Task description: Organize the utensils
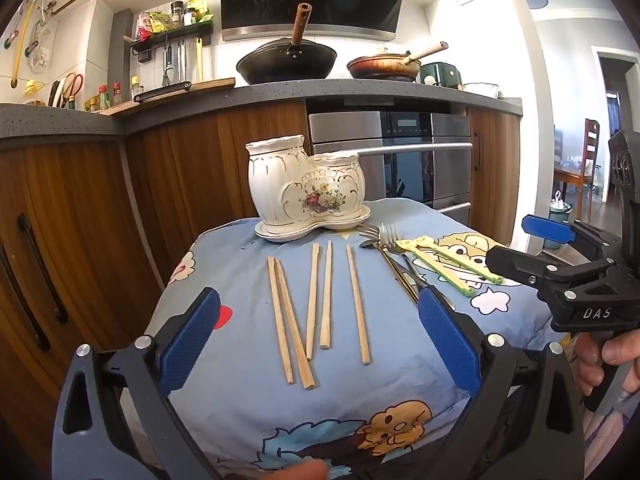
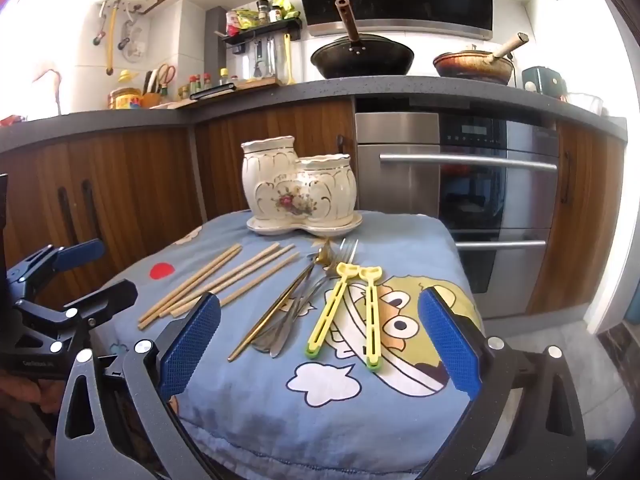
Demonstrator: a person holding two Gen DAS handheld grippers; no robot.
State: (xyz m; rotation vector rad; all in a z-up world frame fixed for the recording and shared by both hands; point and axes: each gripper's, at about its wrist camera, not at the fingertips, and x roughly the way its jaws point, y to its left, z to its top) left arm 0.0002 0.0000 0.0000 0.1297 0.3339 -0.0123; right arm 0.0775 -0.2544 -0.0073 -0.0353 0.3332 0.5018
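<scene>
Both jaws stand fully open, empty. Five chopsticks (image 1: 320,304) lie ahead between the left gripper's (image 1: 318,340) jaws; forks (image 2: 296,296) and yellow clips (image 2: 352,308) lie ahead of the right gripper (image 2: 320,344). Grasp one chopstick mid-length, then lift toward the ceramic holder (image 1: 306,188) beyond.

A cloth-covered counter (image 1: 248,408) carries everything; at its far edge stands a two-cup holder (image 1: 306,184) on its saucer (image 1: 280,235). Before the holder lie five chopsticks (image 1: 316,308), lengthwise and side by side; to their right lies a bunch of forks (image 1: 380,236), and right of those two plastic utensils (image 1: 444,264), near each other. Behind it all runs a kitchen worktop (image 2: 280,92) bearing two pans (image 2: 362,58); an oven (image 2: 460,184) sits below it.
</scene>
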